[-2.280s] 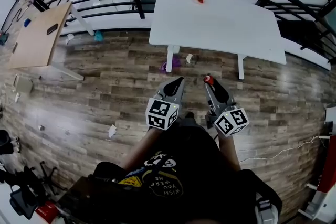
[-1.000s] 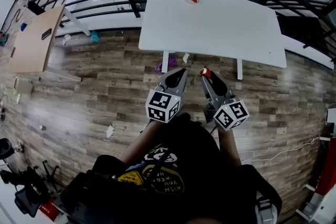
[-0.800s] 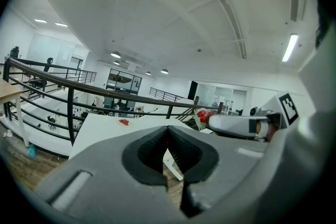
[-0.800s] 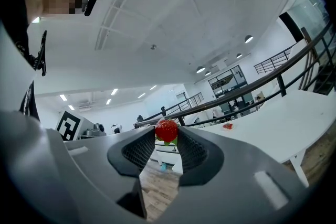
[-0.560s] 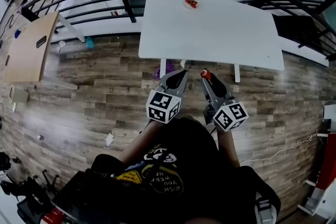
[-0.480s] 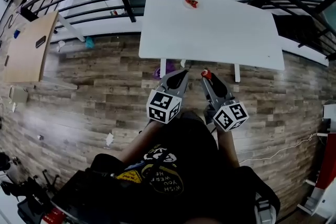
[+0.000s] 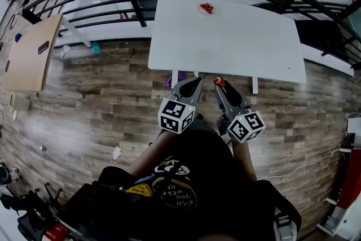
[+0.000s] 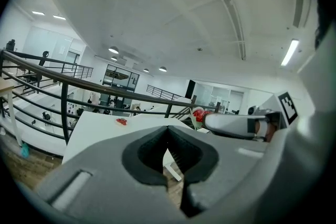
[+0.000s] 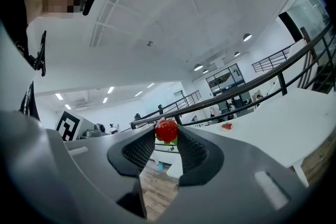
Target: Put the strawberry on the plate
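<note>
Strawberry point(image 9: 167, 130) clamped in right gripper point(image 7: 219, 84), left gripper point(image 7: 194, 82) closed on nothing; carry to distant plate point(image 7: 202, 9) and release not yet done.

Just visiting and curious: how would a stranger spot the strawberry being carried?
Find the white table; before its near edge, over the wooden floor, two grey grippers point toward it. The strawberry is the small red fruit pinched at the tip of the right gripper; the left gripper holds nothing, and the other red item lies on the table's far side.
</note>
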The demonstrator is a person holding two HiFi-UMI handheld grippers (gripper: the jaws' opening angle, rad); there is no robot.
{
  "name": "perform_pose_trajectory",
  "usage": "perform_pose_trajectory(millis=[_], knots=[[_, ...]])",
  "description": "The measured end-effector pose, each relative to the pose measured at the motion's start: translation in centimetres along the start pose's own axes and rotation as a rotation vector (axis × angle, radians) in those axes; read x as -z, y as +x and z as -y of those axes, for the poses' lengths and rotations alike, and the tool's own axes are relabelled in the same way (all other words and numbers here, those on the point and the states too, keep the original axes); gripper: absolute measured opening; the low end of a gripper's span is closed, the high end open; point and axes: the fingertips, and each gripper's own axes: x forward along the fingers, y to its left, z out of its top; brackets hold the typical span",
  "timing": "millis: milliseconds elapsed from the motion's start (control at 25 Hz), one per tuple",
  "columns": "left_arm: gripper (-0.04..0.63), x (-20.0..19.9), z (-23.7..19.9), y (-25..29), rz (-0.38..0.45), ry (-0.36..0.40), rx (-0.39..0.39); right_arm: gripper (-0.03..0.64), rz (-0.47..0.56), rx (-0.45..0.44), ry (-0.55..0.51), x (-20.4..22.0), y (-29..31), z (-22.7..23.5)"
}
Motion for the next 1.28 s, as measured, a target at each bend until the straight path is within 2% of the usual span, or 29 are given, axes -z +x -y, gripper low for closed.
perform_pose_trajectory(millis=[280, 760, 1280], knots=[[0.002, -0.9, -0.7, 3.9, -0.007, -0.007, -0.016, 0.133, 0.008, -0.021, -0.02, -2.5, 1.5, 3.6], [0.002, -0.2, 0.9, 8.0, -0.024, 0.001, -0.027, 0.133, 0.008, -0.017, 0.011, -2.6, 0.0, 8.2], [0.002, -3.4, -4.2, 9.8, -0.021, 0.011, -0.011, 0.133, 0.018, 0.004, 0.011, -4.4, 5.3, 8.8]])
